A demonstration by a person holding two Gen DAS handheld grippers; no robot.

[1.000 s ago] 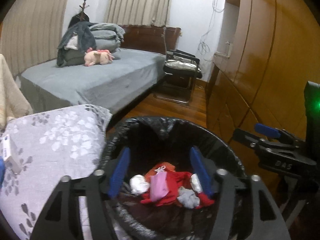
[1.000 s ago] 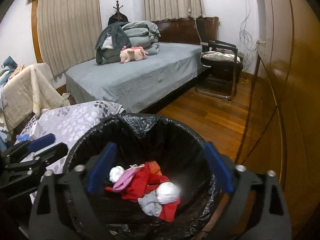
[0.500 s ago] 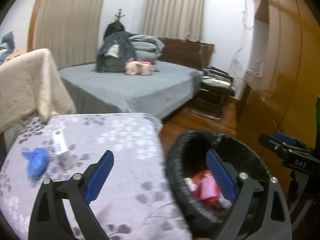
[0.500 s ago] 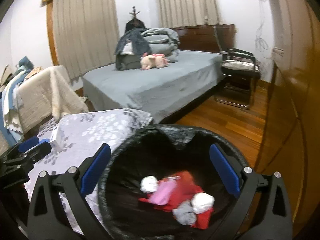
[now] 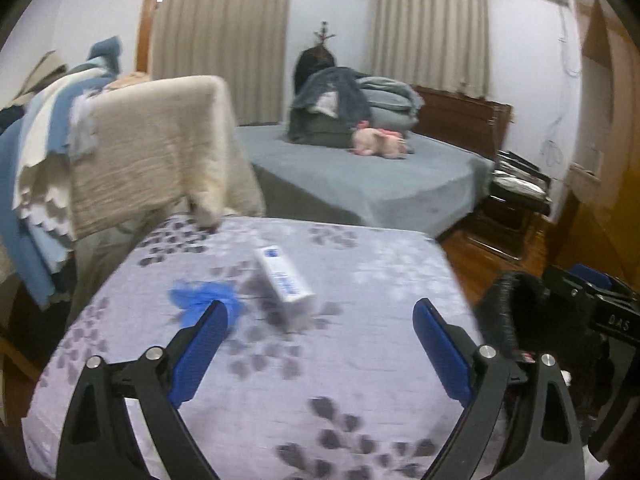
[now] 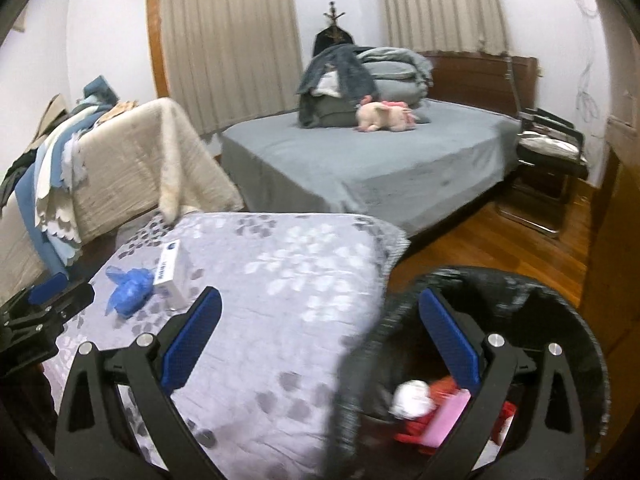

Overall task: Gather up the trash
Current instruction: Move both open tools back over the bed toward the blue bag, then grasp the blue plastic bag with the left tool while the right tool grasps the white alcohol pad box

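Observation:
A white box with blue print and a crumpled blue wad lie on the table's grey floral cloth. My left gripper is open and empty over the cloth, just short of both. Beside the table stands a black-lined bin holding a white wad, red scraps and a pink piece. My right gripper is open and empty, straddling the table's corner and the bin's rim. The box and blue wad lie to its far left.
A chair draped in beige and blue blankets stands behind the table. Beyond it is a grey bed with folded bedding and a pink plush toy. A wooden wardrobe and a black folding chair line the right side.
Both grippers swung left, from over the bin to over the cloth-covered table. The box and blue wad came into the left wrist view. The left jaws widened.

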